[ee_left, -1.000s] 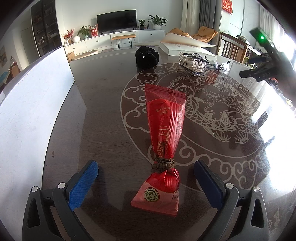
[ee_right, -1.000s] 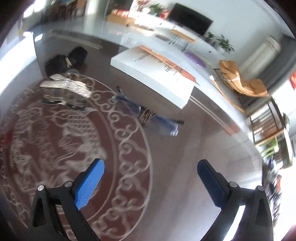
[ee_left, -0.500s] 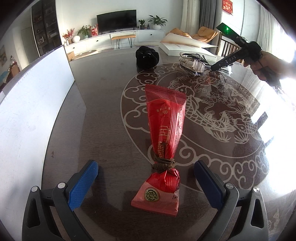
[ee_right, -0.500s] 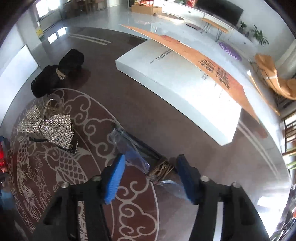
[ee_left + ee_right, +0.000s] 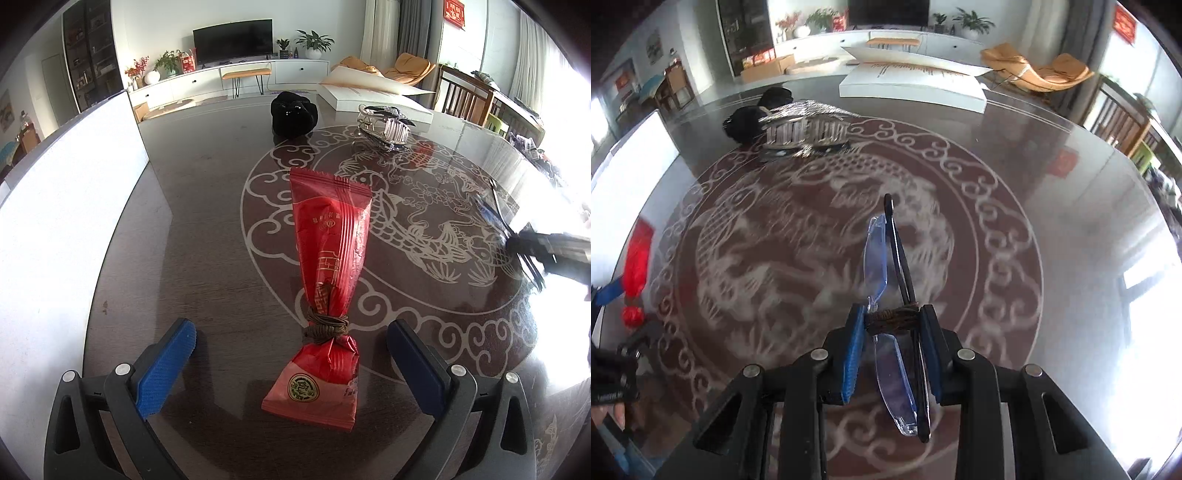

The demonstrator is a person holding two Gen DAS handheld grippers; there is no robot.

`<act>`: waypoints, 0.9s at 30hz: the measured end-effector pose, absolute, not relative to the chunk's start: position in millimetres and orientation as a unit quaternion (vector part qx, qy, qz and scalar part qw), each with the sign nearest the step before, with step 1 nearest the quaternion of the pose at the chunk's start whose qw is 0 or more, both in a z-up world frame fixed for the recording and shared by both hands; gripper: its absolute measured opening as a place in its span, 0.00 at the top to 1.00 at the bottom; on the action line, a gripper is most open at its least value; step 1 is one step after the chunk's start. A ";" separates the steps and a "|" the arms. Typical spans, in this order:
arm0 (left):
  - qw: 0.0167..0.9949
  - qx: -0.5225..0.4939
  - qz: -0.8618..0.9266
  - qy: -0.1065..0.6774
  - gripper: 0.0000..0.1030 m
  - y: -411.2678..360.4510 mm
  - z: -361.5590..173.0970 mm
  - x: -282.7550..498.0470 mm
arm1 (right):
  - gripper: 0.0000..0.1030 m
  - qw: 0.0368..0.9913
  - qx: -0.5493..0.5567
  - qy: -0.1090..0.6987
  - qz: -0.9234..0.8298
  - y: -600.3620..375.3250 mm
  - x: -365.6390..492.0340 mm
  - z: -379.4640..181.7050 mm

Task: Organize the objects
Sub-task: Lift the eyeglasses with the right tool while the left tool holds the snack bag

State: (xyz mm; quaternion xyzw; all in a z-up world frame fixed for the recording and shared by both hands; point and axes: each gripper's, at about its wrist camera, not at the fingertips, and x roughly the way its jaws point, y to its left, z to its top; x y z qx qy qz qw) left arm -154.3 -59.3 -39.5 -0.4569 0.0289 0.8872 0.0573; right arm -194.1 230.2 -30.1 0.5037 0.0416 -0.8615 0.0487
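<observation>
On the patterned table point(image 5: 221, 229), a red packet point(image 5: 328, 258).

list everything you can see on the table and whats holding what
red snack packet: 1, red, tied with brown cord, flat on the table between the open left fingers
folded glasses: 1, clear blue lenses, dark arms, cord-bound, held above the table
rhinestone bow clip: 1, silver, far side of the table
black pouch: 1, black, far side, beside the clip
white box: 1, white, far edge
table: 1, dark, pale dragon pattern
left gripper: blue pads, open
right gripper: blue pads, shut on the glasses
</observation>
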 end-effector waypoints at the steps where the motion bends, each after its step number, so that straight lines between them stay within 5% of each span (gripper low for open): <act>1: 0.057 -0.457 0.887 0.029 0.00 -59.3 -39.5 -154.3 | 0.70 0.044 0.493 0.032 -0.868 227.2 -168.1 -32.6; 7: 0.057 -0.457 0.887 0.029 0.00 -59.4 -39.5 -154.3 | 0.67 0.017 0.435 0.016 -0.900 199.2 -103.3 -31.8; 8: 0.057 -0.457 0.887 0.029 0.00 -59.2 -39.3 -154.2 | 0.60 0.014 0.432 0.022 -0.902 194.1 -108.7 -33.5; 10: 0.057 -0.457 0.887 0.029 0.00 -58.6 -39.4 -153.8 | 0.22 0.020 0.437 0.029 -0.899 193.1 -114.5 -31.0; 16: 0.057 -0.457 0.887 0.029 0.00 -59.4 -39.6 -154.3 | 0.00 0.034 0.455 0.023 -0.890 196.2 -110.0 -23.9; 27: 0.058 -0.457 0.887 0.029 0.00 -59.5 -39.6 -154.4 | 0.00 0.035 0.457 0.026 -0.888 195.8 -106.1 -22.6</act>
